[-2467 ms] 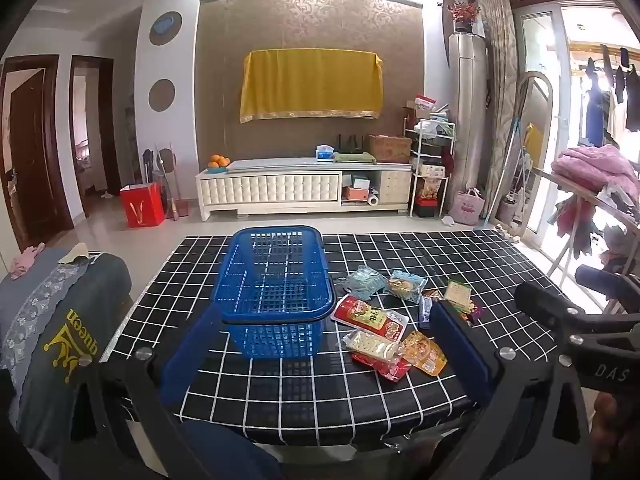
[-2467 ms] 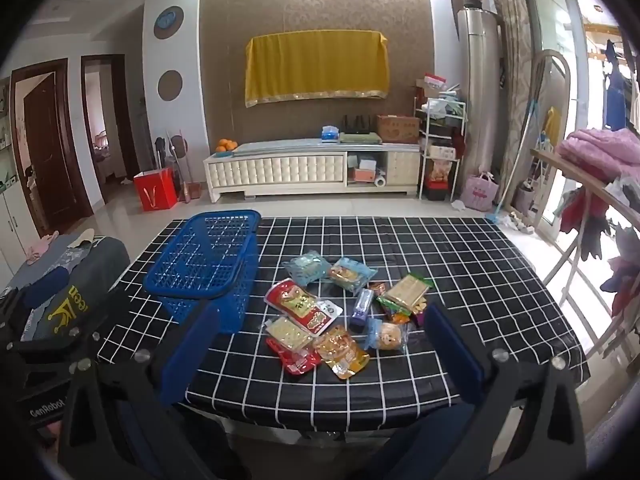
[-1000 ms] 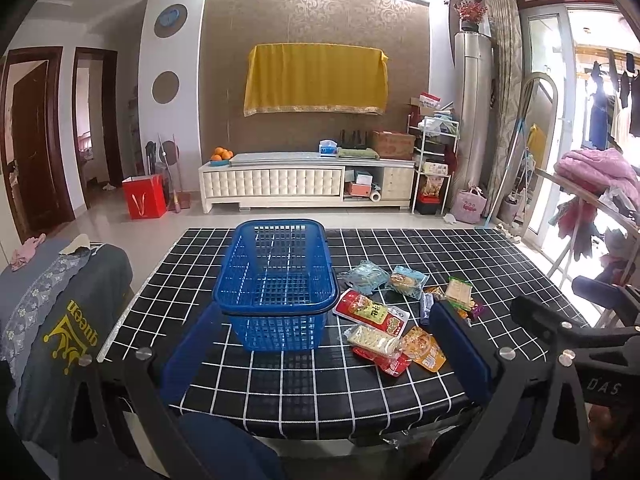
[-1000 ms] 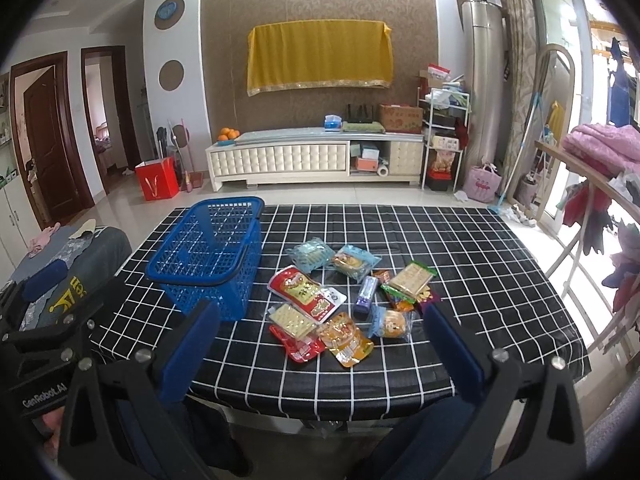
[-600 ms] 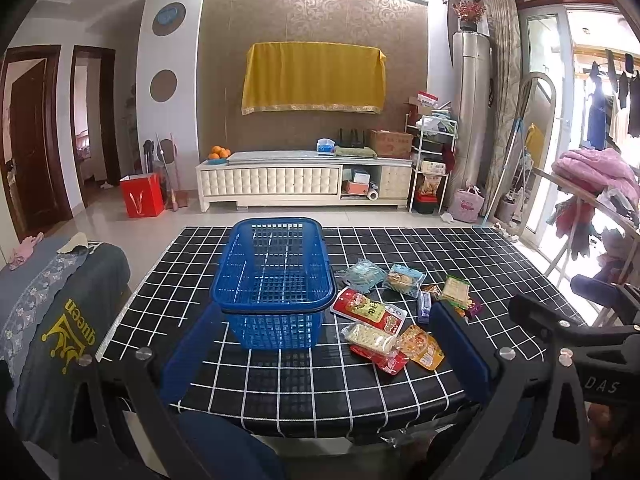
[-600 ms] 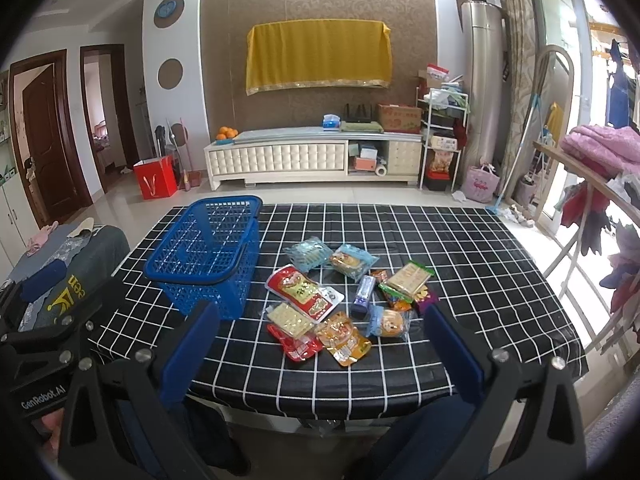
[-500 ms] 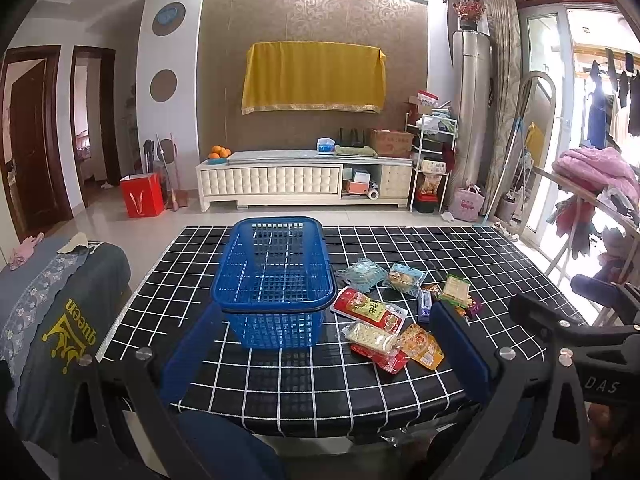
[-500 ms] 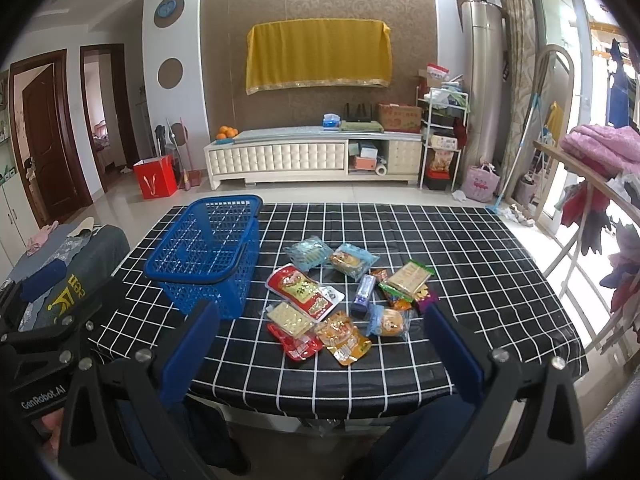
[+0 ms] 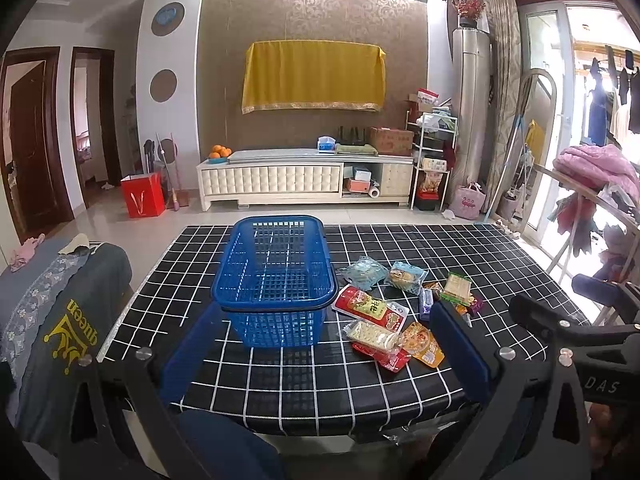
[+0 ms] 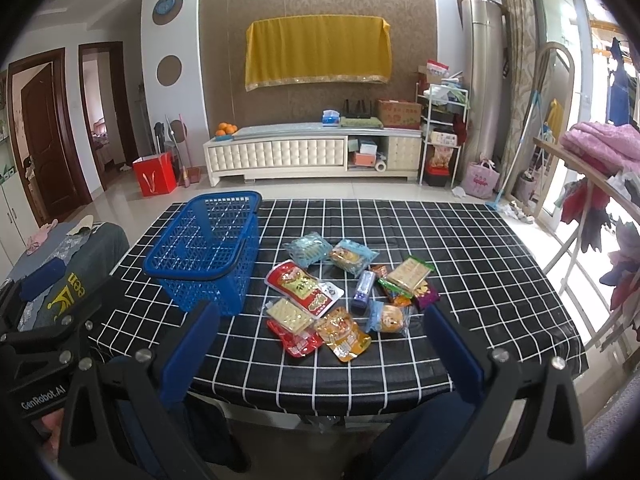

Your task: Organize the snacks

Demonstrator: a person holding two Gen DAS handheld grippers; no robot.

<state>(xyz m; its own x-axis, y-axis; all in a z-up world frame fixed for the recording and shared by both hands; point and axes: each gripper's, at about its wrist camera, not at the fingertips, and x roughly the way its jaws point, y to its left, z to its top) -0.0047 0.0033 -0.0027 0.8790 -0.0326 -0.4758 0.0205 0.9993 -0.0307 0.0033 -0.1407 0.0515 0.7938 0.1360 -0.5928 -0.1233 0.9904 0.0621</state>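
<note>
Both grippers, left gripper (image 9: pixel 324 344) and right gripper (image 10: pixel 318 340), hang spread wide and empty, short of the table (image 10: pixel 480 240). The snack packets (image 10: pixel 344 292) lie loose just right of the empty blue basket (image 10: pixel 208 248). They look light, crinkly and slippery – I'd pinch 1 by a sealed edge, not the puffy middle.

**Covered, cropped and unreadable**

In the left wrist view the right blue finger pad (image 9: pixel 460 344) covers the near end of the small purple wrapped bar (image 9: pixel 426 299) and part of the snack pile behind it. The red flat packet (image 10: pixel 296 340) lies mostly under the clear cracker pack (image 10: pixel 289 313). Print on every wrapper is too small to read. A yellow cloth (image 10: pixel 318 50) hides whatever hangs on the far wall. Both grippers' bodies are cut off by the bottom edges.
</note>
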